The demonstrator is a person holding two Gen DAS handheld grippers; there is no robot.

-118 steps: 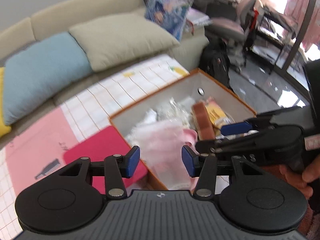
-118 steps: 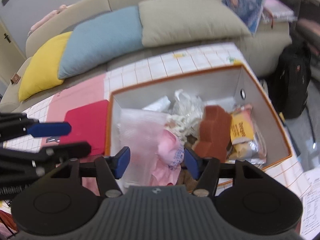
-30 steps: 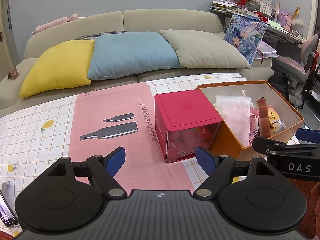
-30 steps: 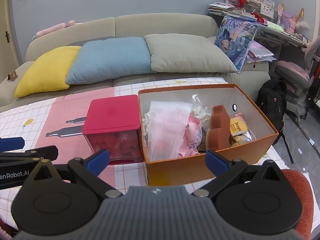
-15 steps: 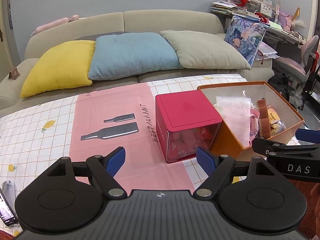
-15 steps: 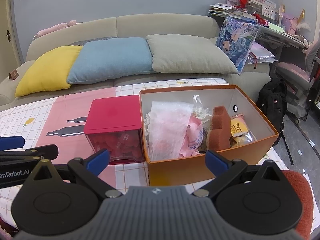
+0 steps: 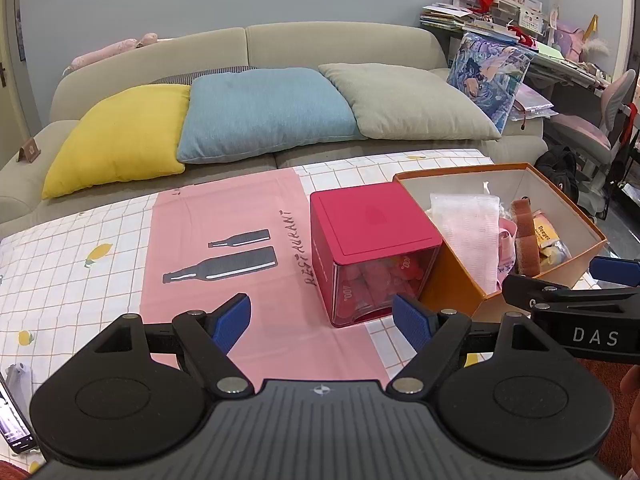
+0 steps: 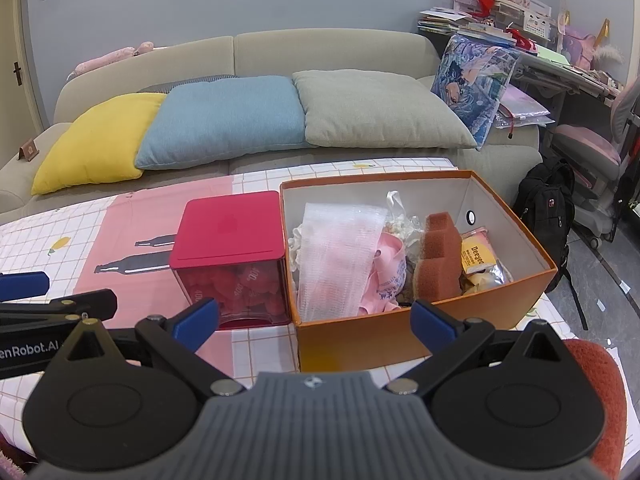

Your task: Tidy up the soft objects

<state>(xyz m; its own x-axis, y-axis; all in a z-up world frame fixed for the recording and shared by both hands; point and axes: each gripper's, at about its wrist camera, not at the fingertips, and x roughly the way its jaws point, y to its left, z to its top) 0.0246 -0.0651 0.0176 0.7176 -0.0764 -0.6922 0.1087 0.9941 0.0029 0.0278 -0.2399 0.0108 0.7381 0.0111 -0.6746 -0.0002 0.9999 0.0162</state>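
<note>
An orange box [image 8: 400, 334] [image 7: 452, 276] stands on the table and holds soft things: a pink-white bubble-wrap sheet [image 8: 340, 252] [image 7: 468, 232], a pink cloth [image 8: 386, 268], a brown sponge [image 8: 438, 256] [image 7: 524, 240], a yellow snack bag [image 8: 476, 258]. A red lidded box [image 8: 232, 244] [image 7: 368, 236] touches its left side. My left gripper [image 7: 322, 320] is open and empty, held back over the pink tablecloth. My right gripper [image 8: 314, 318] is open wide and empty, in front of the orange box's near wall.
A beige sofa [image 7: 328, 40] carries yellow [image 7: 120, 136], blue [image 7: 264, 112] and grey-green [image 7: 404, 100] pillows behind the table. A phone [image 7: 12, 424] lies at the table's left edge. A black backpack [image 8: 544, 208], a chair and a cluttered desk are on the right.
Both grippers pulled back from above the orange box and opened wider, leaving the bubble wrap inside it. Over the last second almost nothing has moved.
</note>
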